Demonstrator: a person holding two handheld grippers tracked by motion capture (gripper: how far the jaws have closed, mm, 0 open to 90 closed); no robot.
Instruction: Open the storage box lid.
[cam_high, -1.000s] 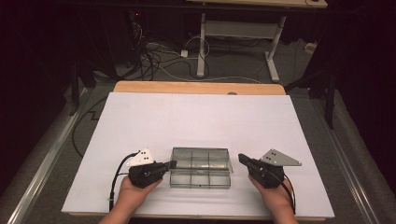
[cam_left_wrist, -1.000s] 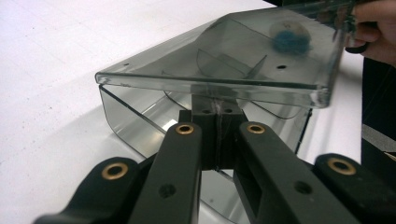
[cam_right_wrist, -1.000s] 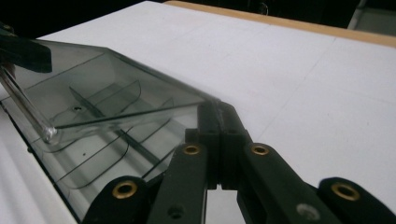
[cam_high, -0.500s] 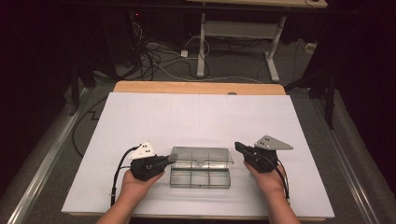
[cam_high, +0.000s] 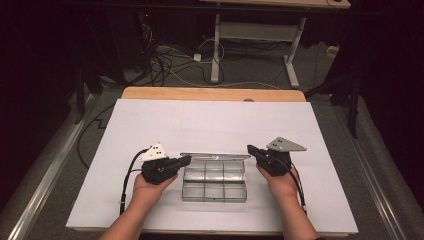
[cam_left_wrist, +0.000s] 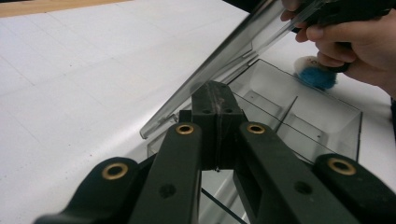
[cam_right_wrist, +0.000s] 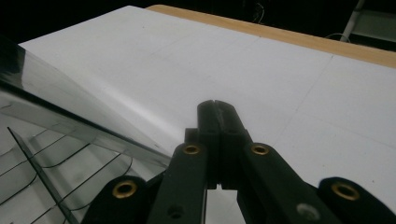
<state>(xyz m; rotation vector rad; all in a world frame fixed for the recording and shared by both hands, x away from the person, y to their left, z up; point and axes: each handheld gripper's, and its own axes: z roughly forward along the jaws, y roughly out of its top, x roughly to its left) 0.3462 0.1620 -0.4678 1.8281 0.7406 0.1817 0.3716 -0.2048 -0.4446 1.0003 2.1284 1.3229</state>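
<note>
On white table — clear box, lid up; both tools pressed together, dark room.

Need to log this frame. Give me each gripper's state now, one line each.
Left gripper: shut, holding nothing, tips at the lid of the clear box.
Right gripper: shut, holding nothing, tips at the lid's other end.

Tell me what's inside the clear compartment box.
The clear compartment box has its lid raised; the divided compartments look empty. In the left gripper view the left claw covers the nearest compartment.
</note>
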